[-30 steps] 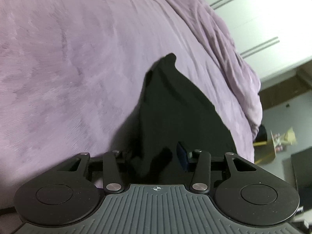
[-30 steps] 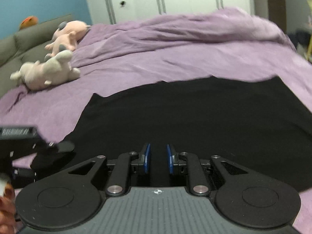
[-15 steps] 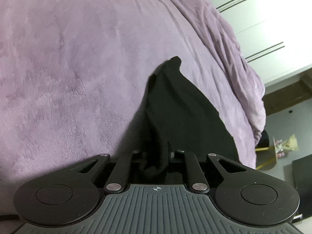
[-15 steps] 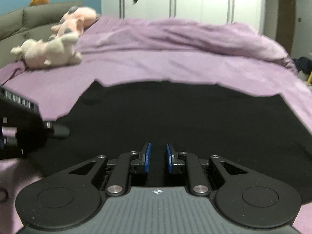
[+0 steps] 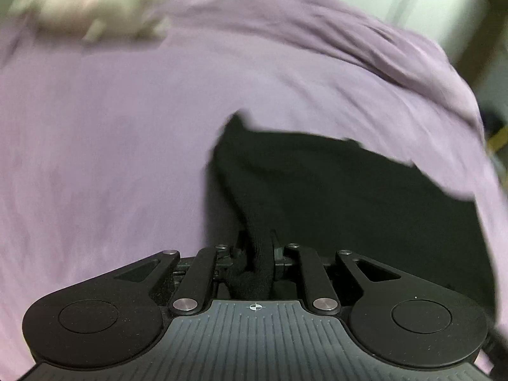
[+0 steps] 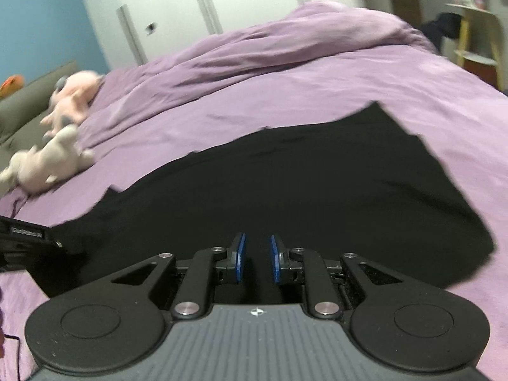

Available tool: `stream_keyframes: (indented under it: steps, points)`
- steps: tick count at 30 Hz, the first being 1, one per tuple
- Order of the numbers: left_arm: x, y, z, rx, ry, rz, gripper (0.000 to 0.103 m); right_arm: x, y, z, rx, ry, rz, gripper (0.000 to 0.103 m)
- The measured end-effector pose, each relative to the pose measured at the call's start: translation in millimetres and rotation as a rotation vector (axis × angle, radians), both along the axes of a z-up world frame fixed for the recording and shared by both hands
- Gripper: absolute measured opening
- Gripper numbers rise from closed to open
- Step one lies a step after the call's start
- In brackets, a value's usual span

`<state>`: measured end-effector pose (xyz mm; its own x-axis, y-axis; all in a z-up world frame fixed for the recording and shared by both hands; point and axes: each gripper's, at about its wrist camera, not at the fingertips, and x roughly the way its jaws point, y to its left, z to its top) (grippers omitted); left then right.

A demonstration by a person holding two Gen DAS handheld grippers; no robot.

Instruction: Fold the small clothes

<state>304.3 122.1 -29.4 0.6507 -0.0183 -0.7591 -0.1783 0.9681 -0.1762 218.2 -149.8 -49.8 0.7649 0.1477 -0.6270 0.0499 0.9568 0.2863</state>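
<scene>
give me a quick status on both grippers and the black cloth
Left gripper shut on black garment edge. Right gripper slightly parted over the garment, grip unclear. Garment spread on purple bed. Nothing in the way.

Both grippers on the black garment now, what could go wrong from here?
1. The left gripper is shut on only a bunched edge of the black garment; that small bite could slip as it lifts.
2. Whether the right gripper truly pinches the cloth can't be told; its blue pads show a gap, so one corner may lag and skew the fold.
3. The soft purple bedspread may wrinkle underneath, dragging the fabric.
</scene>
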Motion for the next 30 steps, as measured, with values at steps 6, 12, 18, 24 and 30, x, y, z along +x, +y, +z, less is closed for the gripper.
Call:
stream_keyframes:
  steps: [6, 12, 18, 24, 30]
  points:
    - [14.7, -80.7, 9.4, -0.076, -0.075, -0.247, 0.013, -4.2, -35.2, -3.5, 0.024, 0.008, -0.082, 0.016]
    - [21.2, -119.2, -27.4, -0.157, 0.014, -0.294, 0.018, -8.0, -49.7, -9.9, 0.026, 0.025, -0.09, 0.016]
    - [-11.1, -95.9, -21.0, -0.324, -0.032, -0.389, 0.035, -6.7, -55.3, -9.0, 0.074, 0.027, -0.045, 0.017]
    - [-39.3, -45.7, 2.3, -0.374, -0.107, -0.232, 0.037, 7.8, -58.1, -8.0, 0.304, 0.038, 0.013, 0.04]
    - [-31.8, -42.7, -18.7, -0.259, 0.017, -0.142, 0.038, 30.7, -46.1, -27.4, 0.439, 0.146, 0.098, 0.055]
